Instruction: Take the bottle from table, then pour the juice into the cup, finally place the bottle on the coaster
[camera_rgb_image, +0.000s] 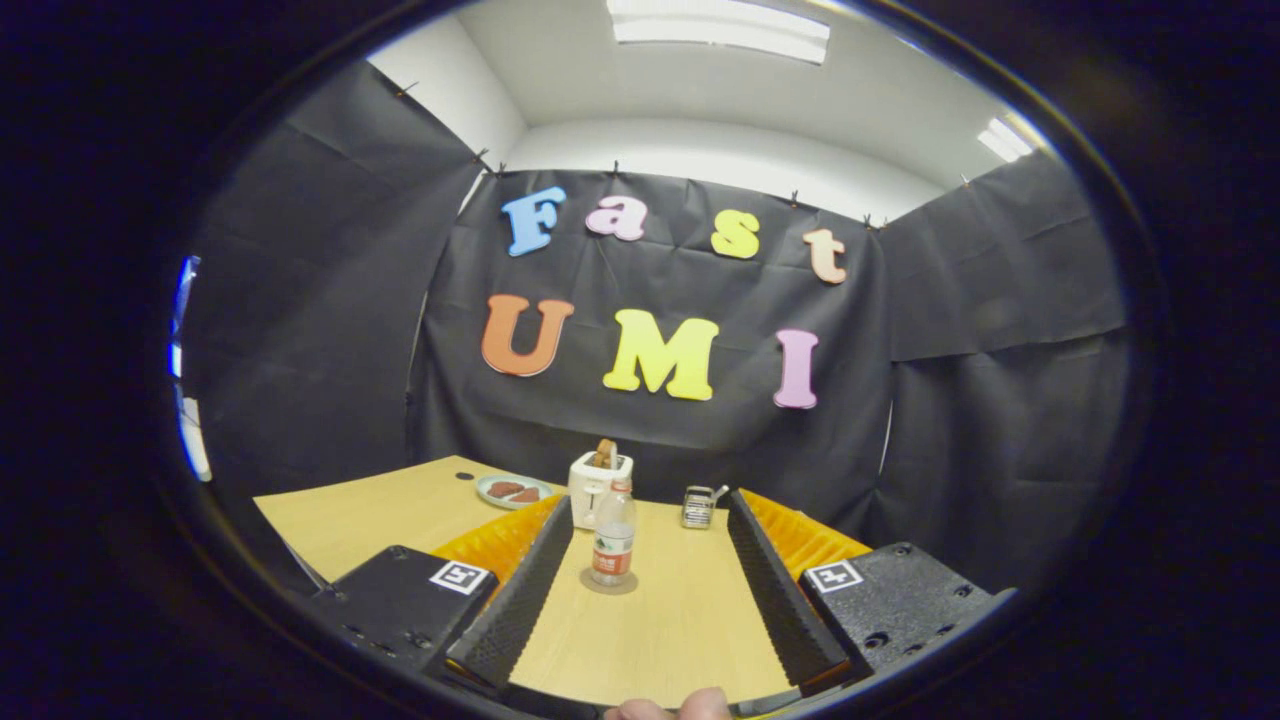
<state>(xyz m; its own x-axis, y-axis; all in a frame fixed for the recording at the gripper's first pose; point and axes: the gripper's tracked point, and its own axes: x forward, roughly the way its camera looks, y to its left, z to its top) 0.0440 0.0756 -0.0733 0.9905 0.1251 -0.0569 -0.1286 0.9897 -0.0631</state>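
Note:
A clear plastic bottle (613, 538) with a red label stands upright on a round grey coaster (608, 582) on the wooden table (660, 630). It sits between my two fingers, closer to the left finger (520, 595), with a gap on each side. My gripper (648, 520) is open and touches nothing. A glass cup (697, 508) with a handle stands farther back, just inside the right finger's tip (775, 590).
A white toaster (597, 484) holding a slice of bread stands behind the bottle. To its left lies a pale plate (512, 491) with brown pieces on it. The table's back edge meets the booth wall. A fingertip of a person (670, 706) shows below.

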